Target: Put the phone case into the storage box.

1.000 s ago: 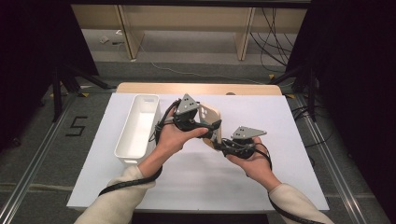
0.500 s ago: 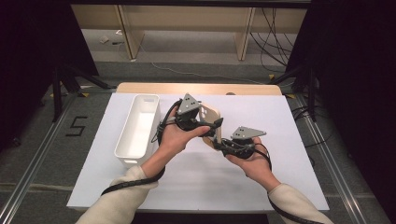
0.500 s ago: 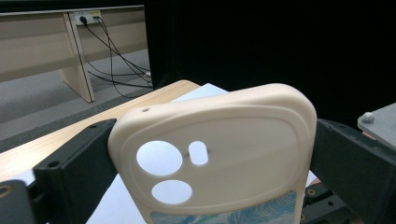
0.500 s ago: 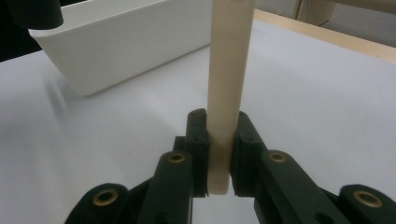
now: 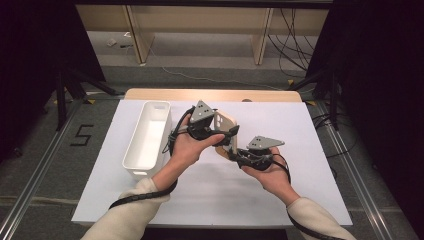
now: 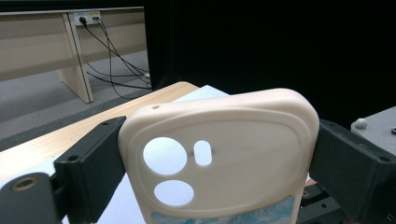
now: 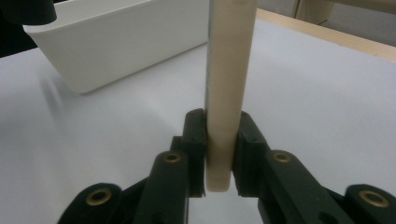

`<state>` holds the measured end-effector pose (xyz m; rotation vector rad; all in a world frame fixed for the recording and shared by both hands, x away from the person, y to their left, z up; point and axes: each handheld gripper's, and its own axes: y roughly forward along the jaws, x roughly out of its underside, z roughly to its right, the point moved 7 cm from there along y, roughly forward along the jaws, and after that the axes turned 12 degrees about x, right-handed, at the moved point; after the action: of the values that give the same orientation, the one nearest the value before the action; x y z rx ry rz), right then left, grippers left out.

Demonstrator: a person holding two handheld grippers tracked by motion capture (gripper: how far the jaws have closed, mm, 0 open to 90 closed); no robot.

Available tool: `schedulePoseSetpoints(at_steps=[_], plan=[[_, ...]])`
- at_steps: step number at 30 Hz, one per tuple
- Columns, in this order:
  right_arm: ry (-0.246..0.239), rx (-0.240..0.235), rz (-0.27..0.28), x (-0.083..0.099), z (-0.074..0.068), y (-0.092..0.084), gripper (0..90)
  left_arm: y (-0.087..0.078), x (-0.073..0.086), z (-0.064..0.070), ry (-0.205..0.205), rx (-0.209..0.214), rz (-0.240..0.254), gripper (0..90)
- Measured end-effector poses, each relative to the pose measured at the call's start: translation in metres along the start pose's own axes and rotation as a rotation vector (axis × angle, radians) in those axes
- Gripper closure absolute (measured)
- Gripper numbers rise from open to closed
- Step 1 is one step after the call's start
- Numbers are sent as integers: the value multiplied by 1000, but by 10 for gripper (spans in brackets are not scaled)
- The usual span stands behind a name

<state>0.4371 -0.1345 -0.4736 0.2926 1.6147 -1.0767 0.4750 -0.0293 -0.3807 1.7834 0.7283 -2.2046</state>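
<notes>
A cream phone case [image 5: 223,122] with round camera cut-outs is held upright over the middle of the table, between both grippers. My left gripper [image 5: 225,134] spans the case's width. Its jaws have just been closing, and in the left gripper view they press on both side edges of the case [image 6: 219,135]. My right gripper [image 5: 231,154] comes in from the right at the case's lower end. In the right gripper view its jaws [image 7: 223,140] flank the thin edge of the case [image 7: 229,70]. They have just been opening, and the pads still lie against it.
A long white bin [image 5: 147,137] stands left of the hands, seen close in the right gripper view [image 7: 121,42]. The white table sheet [image 5: 300,130] ends at a wooden strip [image 5: 210,94] at the far side. Cables lie on the floor beyond.
The case stands a little more upright between the grippers. Both hands keep their places.
</notes>
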Motion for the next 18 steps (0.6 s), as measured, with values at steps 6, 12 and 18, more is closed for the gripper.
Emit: schedulePoseSetpoints(at_steps=[6,12,18], plan=[[16,-20,-1,-1,0,1,544,0,-6,-2,10,-11,7,93],[29,-46,-4,5,1,-2,150,-3,-10,-7,29,-22,12,93],[36,-5,27,4,11,-11,111,-9,-10,-12,33,-28,13,93]])
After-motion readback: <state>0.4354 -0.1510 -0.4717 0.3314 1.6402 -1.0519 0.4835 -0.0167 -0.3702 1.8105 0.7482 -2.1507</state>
